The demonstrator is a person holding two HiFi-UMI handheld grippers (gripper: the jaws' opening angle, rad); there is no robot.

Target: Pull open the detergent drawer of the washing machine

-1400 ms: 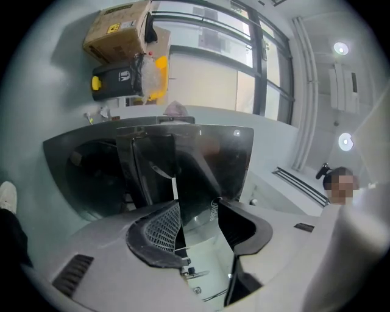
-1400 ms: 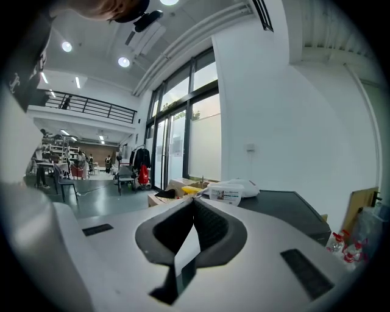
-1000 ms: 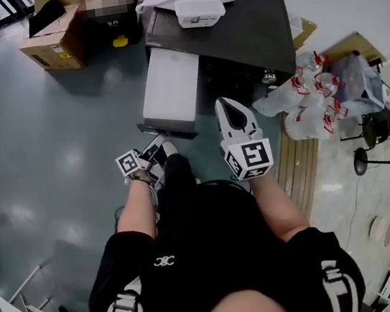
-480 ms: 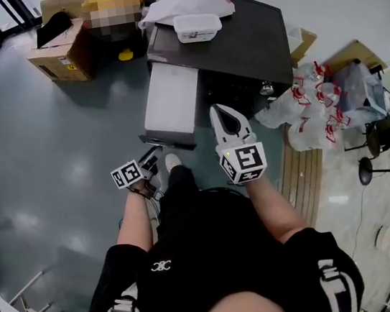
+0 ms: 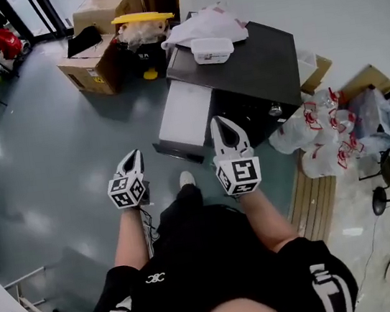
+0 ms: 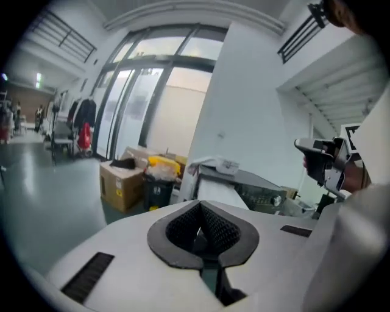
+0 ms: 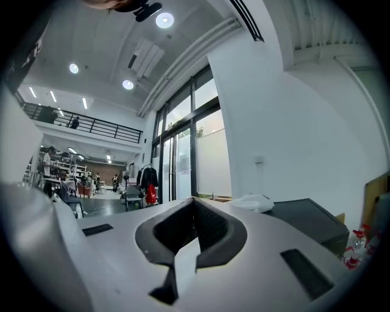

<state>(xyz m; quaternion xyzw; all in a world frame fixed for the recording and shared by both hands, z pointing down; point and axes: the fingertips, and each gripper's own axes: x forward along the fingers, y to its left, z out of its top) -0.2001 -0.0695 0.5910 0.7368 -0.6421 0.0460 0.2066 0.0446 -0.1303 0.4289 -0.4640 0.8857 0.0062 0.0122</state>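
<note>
Raised and rolled marker cube upward since a second ago, away from the low front corner of the detergent drawer (image 5: 186,113): left gripper (image 5: 134,155), jaws just brought together, nothing between them. Right gripper (image 5: 222,121) just beside the drawer's right side in the head view, jaws likewise together and empty. Drawer white, drawn well out from the front of the dark-topped washing machine (image 5: 254,63), touched by neither gripper.

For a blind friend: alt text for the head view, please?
Seen from above, a person holds a left gripper and right gripper, jaws shut and empty, the left's just closed, before a dark washing machine with a white panel projecting.
</note>
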